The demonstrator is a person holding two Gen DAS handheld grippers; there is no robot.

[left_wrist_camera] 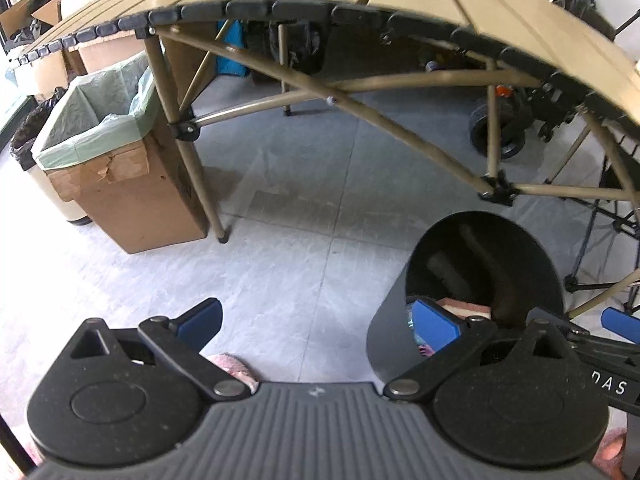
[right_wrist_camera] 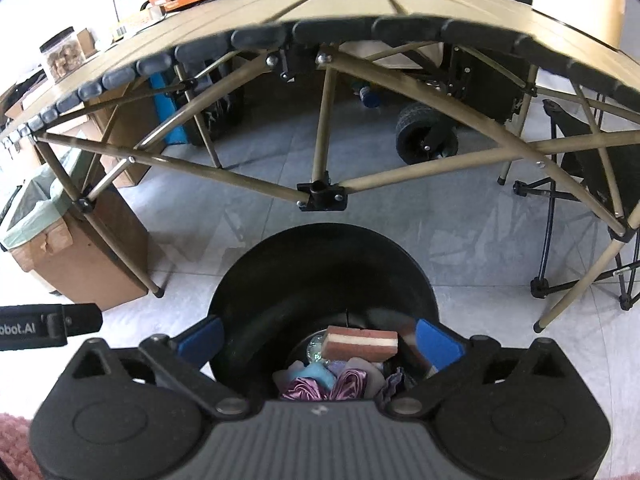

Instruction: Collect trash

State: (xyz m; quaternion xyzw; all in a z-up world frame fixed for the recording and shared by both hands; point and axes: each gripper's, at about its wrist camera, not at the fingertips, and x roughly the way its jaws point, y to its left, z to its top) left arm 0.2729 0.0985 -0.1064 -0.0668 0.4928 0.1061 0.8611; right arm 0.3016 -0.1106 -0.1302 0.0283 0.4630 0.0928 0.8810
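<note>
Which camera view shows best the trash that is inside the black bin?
The right wrist view: it looks down into the black bin, showing the striped sponge above purple wrappers. The left wrist view shows the bin at an angle, with only a sponge corner.

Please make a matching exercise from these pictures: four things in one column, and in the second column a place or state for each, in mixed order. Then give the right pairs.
Things:
1. striped sponge
2. cardboard box
3. right gripper
4. clear jar

Places or states:
A. on the table top
B. open, over the black bin
C. lined with a pale green bag
D. lying inside the black bin

Pairs: 1-D, 2-C, 3-B, 4-A
</note>
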